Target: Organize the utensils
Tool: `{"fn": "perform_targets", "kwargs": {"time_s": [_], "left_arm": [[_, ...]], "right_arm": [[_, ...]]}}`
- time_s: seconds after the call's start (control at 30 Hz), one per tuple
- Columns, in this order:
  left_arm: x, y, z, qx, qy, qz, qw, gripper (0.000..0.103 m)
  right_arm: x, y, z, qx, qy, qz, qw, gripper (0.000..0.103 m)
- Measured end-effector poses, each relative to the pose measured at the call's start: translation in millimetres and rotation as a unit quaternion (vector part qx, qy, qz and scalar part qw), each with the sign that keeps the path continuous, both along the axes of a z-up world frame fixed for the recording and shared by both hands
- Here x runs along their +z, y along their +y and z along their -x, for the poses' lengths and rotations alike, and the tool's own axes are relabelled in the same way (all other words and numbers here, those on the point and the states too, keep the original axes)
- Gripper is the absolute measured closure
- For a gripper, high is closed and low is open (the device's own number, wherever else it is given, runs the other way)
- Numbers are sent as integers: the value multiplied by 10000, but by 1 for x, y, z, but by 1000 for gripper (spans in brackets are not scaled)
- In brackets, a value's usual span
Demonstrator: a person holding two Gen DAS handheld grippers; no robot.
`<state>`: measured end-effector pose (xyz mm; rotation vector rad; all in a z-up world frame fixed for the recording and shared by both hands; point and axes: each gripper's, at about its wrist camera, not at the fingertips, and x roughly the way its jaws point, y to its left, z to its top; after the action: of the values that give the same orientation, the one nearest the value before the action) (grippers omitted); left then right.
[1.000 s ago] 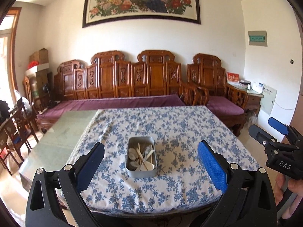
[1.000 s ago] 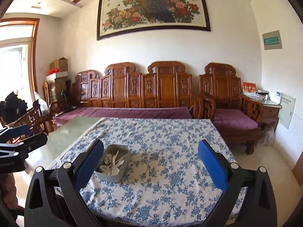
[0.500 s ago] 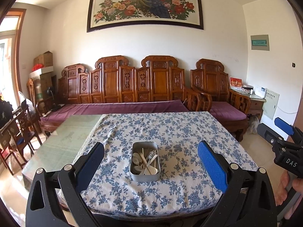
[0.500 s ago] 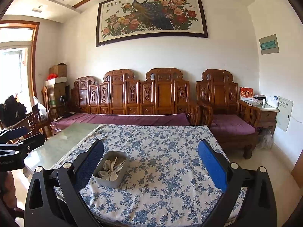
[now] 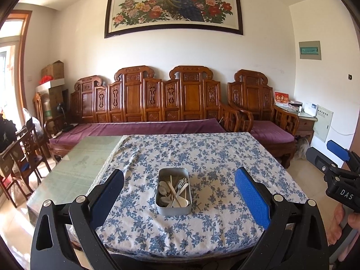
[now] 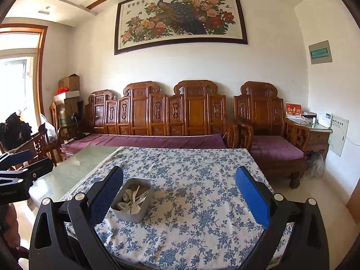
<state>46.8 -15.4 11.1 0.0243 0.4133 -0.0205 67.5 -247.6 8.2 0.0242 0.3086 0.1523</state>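
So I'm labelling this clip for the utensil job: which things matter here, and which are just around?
Job:
- tin on the tablecloth
- white utensils jumbled inside it: spoons, a fork
- left gripper, open, empty
- right gripper, open, empty

Just around:
- sofa
- armchair
- painting
- boxes
- side cabinet
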Motion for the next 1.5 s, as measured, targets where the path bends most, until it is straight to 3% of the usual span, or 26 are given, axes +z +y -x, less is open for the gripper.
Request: {"fn": "perform_targets", "kwargs": {"time_s": [1.5], "left_arm": [[0, -4, 2, -133, -6, 3, 9999, 8]], "right_arm": [[-1, 0, 0, 11, 16, -11, 10000, 3]]}}
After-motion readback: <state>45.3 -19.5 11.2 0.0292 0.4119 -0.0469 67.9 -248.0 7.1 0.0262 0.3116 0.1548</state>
